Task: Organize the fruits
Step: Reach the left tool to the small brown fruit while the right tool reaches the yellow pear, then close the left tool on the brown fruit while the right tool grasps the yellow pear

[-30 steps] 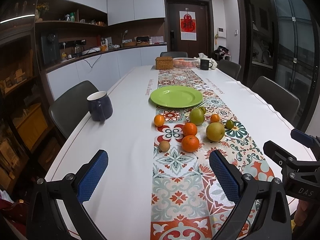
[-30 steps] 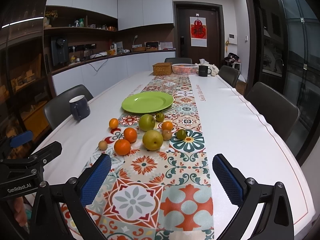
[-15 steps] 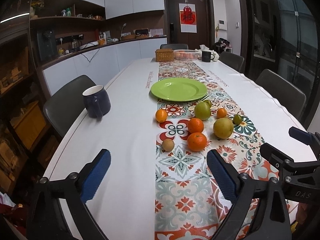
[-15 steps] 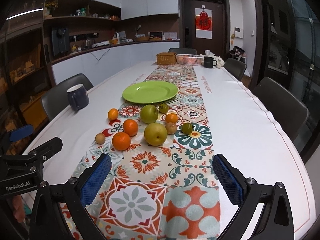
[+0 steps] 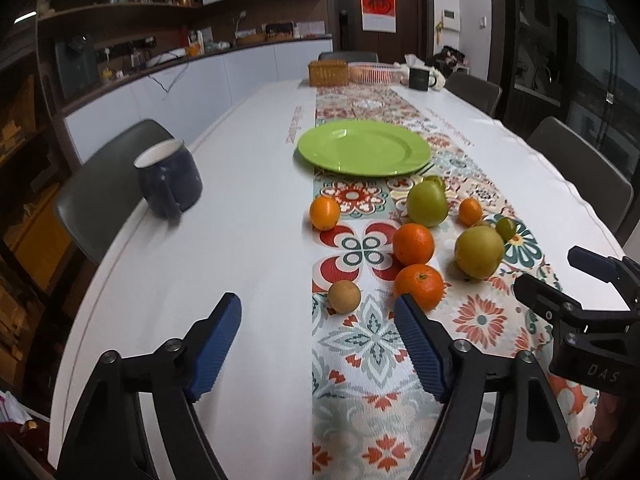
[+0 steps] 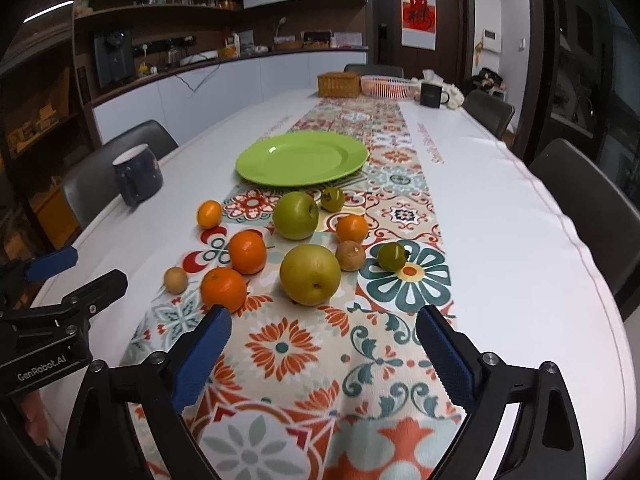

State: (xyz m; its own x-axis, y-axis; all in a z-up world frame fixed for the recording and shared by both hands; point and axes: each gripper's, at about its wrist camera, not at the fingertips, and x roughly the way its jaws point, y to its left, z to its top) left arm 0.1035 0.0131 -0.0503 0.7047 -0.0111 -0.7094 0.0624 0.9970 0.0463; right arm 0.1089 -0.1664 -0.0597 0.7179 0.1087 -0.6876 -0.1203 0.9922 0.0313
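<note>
Fruits [image 6: 310, 274] cluster mid-frame; only the right view shows the brown one [image 6: 350, 255] clearly; both tools, left tool [image 5: 318, 338] and right tool [image 6: 323, 350], have just been closing, still spread, nothing between them.

Right tongs [image 6: 324, 330] closing a bit, nothing between them, hovering near pear [image 6: 310, 274] and oranges [image 6: 223, 289] on runner [image 6: 384, 320]; green plate [image 6: 302, 159] sitting empty behind.

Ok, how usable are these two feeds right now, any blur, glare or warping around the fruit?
Left wrist view: dark blue mug slightly smeared, fruit sharp, small highlights on the round green plate. Right wrist view: crisp on the large yellow-green pear; table edges bow from fisheye, corners vignetted black, back shelves dim.
</note>
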